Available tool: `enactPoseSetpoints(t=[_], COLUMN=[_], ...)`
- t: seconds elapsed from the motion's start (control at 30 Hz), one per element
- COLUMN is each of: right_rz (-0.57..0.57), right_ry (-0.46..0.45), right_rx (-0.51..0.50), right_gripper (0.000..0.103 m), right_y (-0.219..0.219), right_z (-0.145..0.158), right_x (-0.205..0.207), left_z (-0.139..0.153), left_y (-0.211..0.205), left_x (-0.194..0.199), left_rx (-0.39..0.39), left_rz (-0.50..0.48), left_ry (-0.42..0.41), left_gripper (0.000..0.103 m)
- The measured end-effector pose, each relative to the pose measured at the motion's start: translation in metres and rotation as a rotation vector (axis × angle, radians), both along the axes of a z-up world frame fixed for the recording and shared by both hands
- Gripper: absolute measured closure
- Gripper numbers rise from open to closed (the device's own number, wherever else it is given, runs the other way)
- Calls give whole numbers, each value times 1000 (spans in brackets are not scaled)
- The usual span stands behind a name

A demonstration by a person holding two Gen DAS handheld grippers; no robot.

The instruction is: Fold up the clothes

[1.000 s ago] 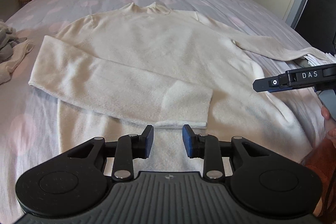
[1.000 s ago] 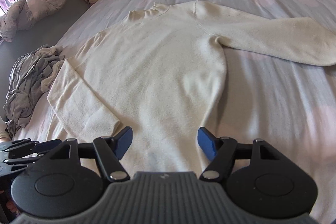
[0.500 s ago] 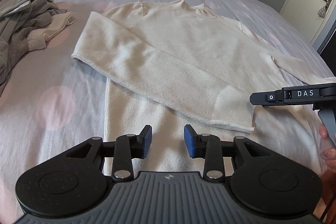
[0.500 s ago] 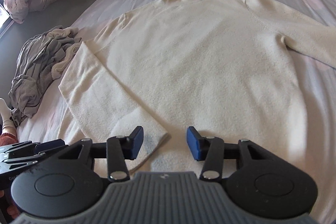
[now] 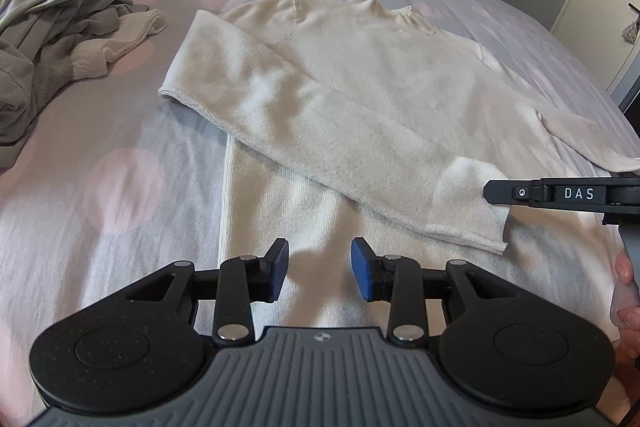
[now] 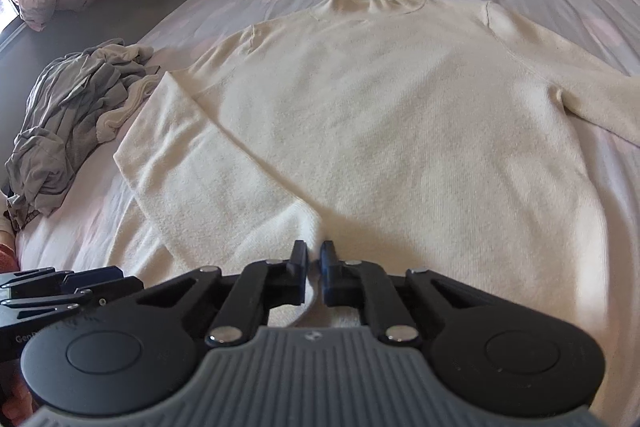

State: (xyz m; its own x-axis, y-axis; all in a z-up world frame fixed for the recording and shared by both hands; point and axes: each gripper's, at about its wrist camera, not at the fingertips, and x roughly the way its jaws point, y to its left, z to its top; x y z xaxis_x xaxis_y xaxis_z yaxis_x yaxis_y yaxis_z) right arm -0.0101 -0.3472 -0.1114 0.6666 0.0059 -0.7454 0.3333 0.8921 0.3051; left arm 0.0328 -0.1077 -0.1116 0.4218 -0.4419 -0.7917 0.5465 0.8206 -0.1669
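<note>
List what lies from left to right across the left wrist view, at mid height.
Grey clothes pile → white socks → folded-in sleeve of the cream sweater → right gripper, edge-on at the sleeve cuff.

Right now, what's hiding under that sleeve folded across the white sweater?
Under the folded sleeve lies the cream sweater front, spread on the bed. The part the sleeve covers can't be seen. The right claw is pinching sweater fabric by the cuff.

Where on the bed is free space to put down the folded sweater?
Bare sheet lies between the grey clothes pile and the sweater, and beyond its collar. The near side is crowded: the left claw and right claw are both at the hem.
</note>
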Motion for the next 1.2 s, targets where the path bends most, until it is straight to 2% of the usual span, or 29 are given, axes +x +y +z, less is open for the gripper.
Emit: enactPoseSetpoints(t=[0.23,0.5,0.67,0.87,0.93,1.0,1.2], right_rz=[49,96,125,142,151,159,176], right_ry=[-62,-77,-115,-203,-230,-257,-300], right_rx=[-69,-84,-114,-156,-164,-172,-186], right_gripper=[95,95,96,96,96,96,96], right_y=[11,7,0,-8,-10,-12,-23], right_z=[50,121,164,220,235,250,271], right_x=[11,66,99,129,136,144,158], left_z=[7,11,14,10,7,4,-11], left_y=[11,15,19,24,20,13,-12], left_x=[2,24,49,90,103,115,148], left_rx=[-31,-27,-35,-82,-104,-116,-131], left_rz=[31,30,17,79,98,106,111], left_ry=[-4,-4,-26,-7,1,-4,9], left_gripper=[71,71,71,70,63,62,62])
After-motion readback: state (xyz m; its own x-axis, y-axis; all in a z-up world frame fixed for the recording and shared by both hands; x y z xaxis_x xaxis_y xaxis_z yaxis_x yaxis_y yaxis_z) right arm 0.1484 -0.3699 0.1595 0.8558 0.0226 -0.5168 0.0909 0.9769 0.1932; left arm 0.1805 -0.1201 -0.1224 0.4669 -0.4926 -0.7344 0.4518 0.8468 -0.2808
